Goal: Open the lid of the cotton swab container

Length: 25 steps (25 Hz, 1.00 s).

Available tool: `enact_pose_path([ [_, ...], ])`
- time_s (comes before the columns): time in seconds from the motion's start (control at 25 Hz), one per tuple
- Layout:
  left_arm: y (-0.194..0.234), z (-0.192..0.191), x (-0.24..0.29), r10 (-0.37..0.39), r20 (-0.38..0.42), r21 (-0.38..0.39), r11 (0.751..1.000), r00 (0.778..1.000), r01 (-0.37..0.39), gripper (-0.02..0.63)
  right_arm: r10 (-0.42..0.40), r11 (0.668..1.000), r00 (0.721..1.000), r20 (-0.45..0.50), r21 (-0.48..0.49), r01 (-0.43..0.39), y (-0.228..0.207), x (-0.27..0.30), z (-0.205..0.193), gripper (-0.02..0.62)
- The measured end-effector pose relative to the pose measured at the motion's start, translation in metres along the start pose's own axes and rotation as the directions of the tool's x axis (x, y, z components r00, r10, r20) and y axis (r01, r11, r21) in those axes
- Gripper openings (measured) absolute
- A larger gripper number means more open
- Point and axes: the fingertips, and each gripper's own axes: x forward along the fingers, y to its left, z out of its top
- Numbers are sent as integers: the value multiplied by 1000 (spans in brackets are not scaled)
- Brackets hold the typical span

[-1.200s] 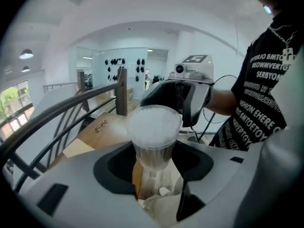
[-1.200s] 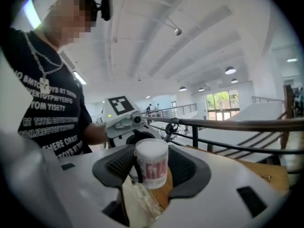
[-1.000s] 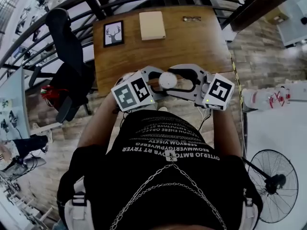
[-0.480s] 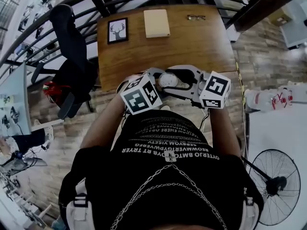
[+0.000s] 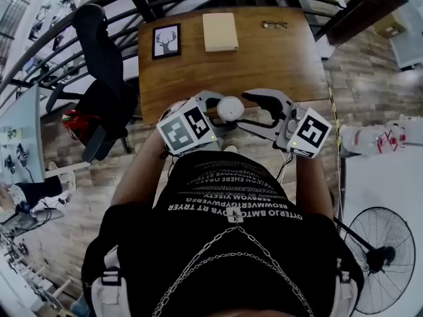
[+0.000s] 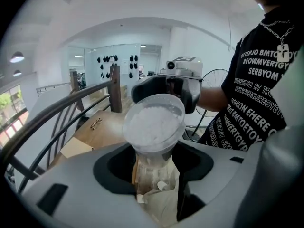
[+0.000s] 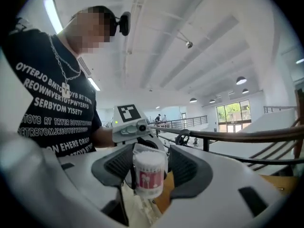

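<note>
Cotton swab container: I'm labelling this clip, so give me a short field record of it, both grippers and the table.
container: cotton swab container, red label, roughly upright, held off the table
lid: open or shut cannot be told
left gripper: clamped on the container's body; jaws have just opened a touch
right gripper: open, one jaw on either side of the container, a gap on each side
table: wooden; holds a framed deer picture, a beige pad and glasses

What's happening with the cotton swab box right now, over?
Left gripper clamped on cotton swab container, jaws just eased slightly wider. Right gripper open, jaws either side of it, not touching. Lid looks shut. Nothing in the way.
</note>
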Motion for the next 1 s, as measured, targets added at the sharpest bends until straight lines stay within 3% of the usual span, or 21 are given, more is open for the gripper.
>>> enact_pose_path([
  [0.16,-2,-1,3,0,-26,33,999,1000,1,256,-20,999,998,61,29,19,-9,4,10,246],
  [0.28,-5,0,8,-14,-35,63,998,999,16,256,-96,994,989,110,54,90,-26,-1,18,218],
  [0.36,-10,4,11,-26,-35,76,997,999,29,256,-146,988,983,115,67,139,-38,-4,18,187],
  [0.68,-21,13,15,-60,-48,141,988,997,66,256,-220,969,973,75,136,209,-62,0,6,179],
  [0.88,-20,14,17,-53,-29,135,989,998,56,257,-219,965,974,50,161,209,-63,2,-2,175],
  [1.0,-10,17,18,-7,19,70,998,1000,6,257,-233,962,970,63,163,220,-64,-2,3,178],
])
